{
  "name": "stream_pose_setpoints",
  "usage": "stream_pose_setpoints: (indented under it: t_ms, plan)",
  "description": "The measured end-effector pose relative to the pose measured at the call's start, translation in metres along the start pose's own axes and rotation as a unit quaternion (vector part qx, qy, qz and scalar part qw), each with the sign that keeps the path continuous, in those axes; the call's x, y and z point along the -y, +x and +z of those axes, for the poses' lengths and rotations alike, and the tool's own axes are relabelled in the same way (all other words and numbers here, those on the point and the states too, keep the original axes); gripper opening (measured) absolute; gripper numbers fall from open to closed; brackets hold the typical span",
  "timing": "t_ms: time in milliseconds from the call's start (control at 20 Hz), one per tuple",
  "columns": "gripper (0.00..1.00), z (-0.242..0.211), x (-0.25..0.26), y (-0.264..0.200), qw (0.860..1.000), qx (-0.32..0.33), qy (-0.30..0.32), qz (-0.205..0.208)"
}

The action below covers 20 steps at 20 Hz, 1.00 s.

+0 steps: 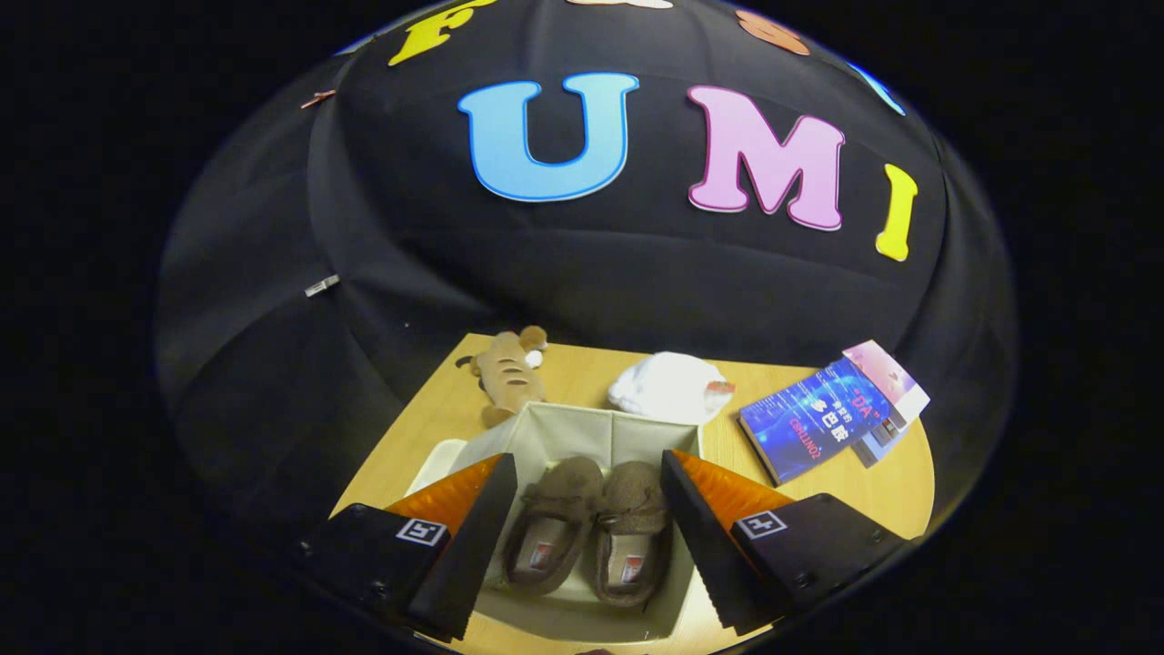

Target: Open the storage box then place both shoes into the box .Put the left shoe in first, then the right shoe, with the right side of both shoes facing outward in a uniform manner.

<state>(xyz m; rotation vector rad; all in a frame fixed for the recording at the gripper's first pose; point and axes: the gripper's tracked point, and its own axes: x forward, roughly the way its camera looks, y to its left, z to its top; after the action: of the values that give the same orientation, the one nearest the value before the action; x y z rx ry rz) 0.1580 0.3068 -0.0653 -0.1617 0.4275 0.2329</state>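
Observation:
Both brown slipper-like shoes lie side by side inside the open beige storage box (pixel 582 428), toes pointing away from me: the left one (pixel 555 523) and the right one (pixel 630 532). My gripper (pixel 589 473) hovers above the box, open, with nothing between its fingers. The black-and-orange left finger (pixel 473 537) and right finger (pixel 705 537) stand spread to either side of the pair of shoes. The box lid (pixel 435 464) lies flat beside the box on its left, partly hidden by the left finger.
The box stands on a light wooden table (pixel 436 414). Behind it lie a striped plush toy (pixel 509 373) and a white cloth bundle (pixel 668 387). A blue book (pixel 814 418) on other booklets rests to the right of the box.

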Motion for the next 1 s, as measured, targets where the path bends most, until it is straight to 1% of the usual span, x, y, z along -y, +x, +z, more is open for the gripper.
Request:
stream_pose_setpoints:
  t_ms: [100,250,400,550,800,1000]
  plan:
    - [0.99,0.014,-0.006,-0.014,1.0,0.022,-0.011,0.007]
    - [0.98,0.045,0.005,-0.044,0.996,0.086,-0.03,-0.003]
    - [0.98,0.073,0.032,-0.084,0.987,0.148,-0.054,-0.02]
    - [0.98,0.093,0.069,-0.129,0.978,0.198,-0.049,-0.036]
    - [0.98,0.089,0.157,-0.186,0.971,0.228,-0.001,-0.064]
    - [0.98,0.048,0.239,-0.215,0.97,0.219,0.012,-0.101]
